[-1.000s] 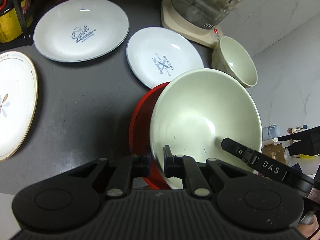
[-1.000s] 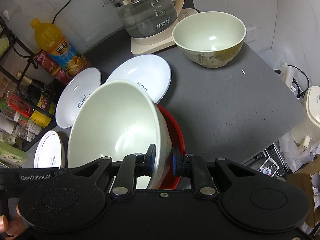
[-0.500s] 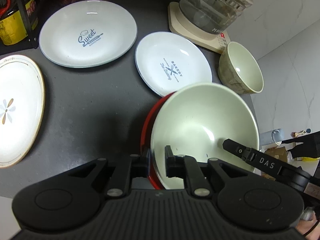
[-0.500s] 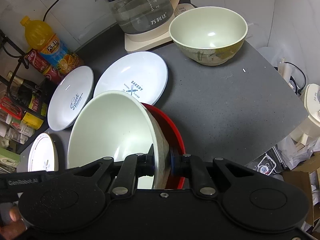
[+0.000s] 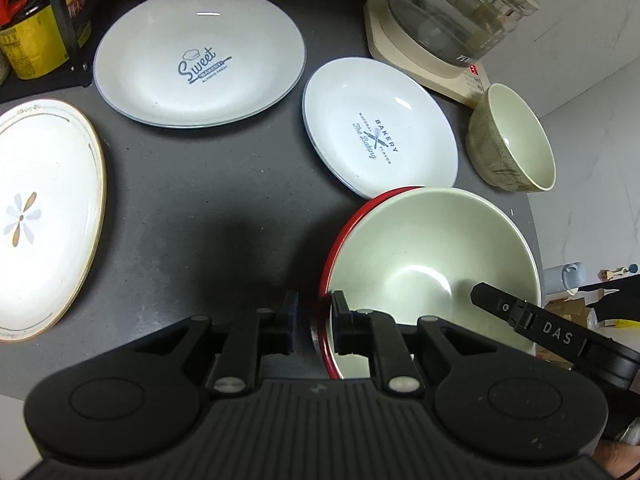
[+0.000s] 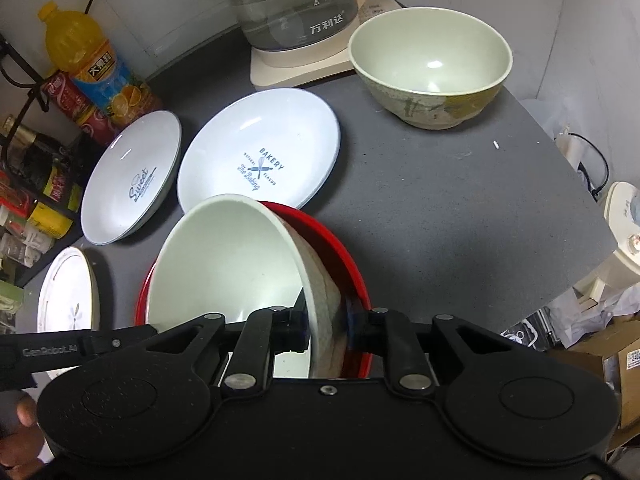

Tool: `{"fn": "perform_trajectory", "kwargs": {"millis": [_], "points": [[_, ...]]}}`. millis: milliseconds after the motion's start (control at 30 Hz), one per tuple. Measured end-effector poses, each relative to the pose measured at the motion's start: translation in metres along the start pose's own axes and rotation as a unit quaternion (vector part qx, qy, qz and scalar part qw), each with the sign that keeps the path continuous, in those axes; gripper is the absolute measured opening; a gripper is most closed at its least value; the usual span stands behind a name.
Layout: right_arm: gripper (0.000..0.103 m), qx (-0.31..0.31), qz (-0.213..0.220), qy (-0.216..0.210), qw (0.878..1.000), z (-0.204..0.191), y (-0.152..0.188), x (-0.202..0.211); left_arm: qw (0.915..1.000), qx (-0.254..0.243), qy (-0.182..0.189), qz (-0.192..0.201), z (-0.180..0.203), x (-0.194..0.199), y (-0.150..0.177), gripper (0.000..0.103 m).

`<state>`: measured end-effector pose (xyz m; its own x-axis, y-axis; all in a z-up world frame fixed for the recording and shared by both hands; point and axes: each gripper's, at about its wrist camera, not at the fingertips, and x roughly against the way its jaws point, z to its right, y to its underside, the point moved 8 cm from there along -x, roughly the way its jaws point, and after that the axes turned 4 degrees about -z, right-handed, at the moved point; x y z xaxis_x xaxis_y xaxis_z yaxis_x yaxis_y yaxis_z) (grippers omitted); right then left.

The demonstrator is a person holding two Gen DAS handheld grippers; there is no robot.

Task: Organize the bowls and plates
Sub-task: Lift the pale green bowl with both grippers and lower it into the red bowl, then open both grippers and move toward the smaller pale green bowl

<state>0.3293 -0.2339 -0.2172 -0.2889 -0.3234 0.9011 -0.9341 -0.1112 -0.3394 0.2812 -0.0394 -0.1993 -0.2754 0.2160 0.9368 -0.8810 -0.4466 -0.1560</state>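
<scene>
A large pale green bowl (image 5: 420, 248) (image 6: 224, 264) leans tilted inside a red bowl (image 5: 340, 232) (image 6: 344, 256) at the counter's near edge. My right gripper (image 6: 326, 330) is shut on the green bowl's near wall, one finger inside and one outside. My left gripper (image 5: 315, 320) straddles the red bowl's rim with its jaws parted. Dark counter shows between the left finger and the rim. A smaller green bowl (image 5: 516, 140) (image 6: 428, 56) stands upright further back on the right.
Three plates lie flat: a "Bakery" plate (image 5: 380, 128) beside the red bowl, a "Sweet" plate (image 5: 200, 56) and a flower plate (image 5: 40, 216). A glass kettle (image 6: 296, 4) stands at the back, with bottles (image 6: 92, 64) at the left. The counter edge (image 6: 560, 200) drops off on the right.
The two bowls have come down onto the counter and sit lower in both views. My left gripper's jaws have widened off the red rim. The right gripper still clamps the green bowl.
</scene>
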Motion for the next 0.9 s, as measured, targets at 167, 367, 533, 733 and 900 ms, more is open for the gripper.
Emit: {"fn": "perform_trajectory", "kwargs": {"millis": [167, 367, 533, 733, 900], "points": [[0.022, 0.004, -0.002, -0.008, 1.000, -0.002, -0.001, 0.010, 1.0000, -0.002, -0.006, 0.003, 0.002, 0.002, -0.004, 0.014], [0.022, 0.007, 0.018, -0.010, 1.000, 0.004, -0.008, 0.025, 0.9999, -0.005, 0.002, 0.011, 0.010, 0.008, -0.013, 0.014], [0.022, -0.005, 0.028, -0.017, 0.999, 0.012, -0.009, 0.030, 0.9997, -0.018, -0.003, 0.019, 0.019, 0.012, -0.021, 0.015], [0.022, -0.022, 0.053, -0.031, 0.998, 0.019, -0.017, 0.041, 0.9994, -0.025, 0.009, 0.020, 0.031, 0.017, -0.034, 0.015], [0.035, -0.036, 0.077, -0.037, 0.996, 0.028, -0.028, 0.048, 0.9979, -0.055, 0.014, 0.031, 0.050, 0.021, -0.050, 0.032]]}}
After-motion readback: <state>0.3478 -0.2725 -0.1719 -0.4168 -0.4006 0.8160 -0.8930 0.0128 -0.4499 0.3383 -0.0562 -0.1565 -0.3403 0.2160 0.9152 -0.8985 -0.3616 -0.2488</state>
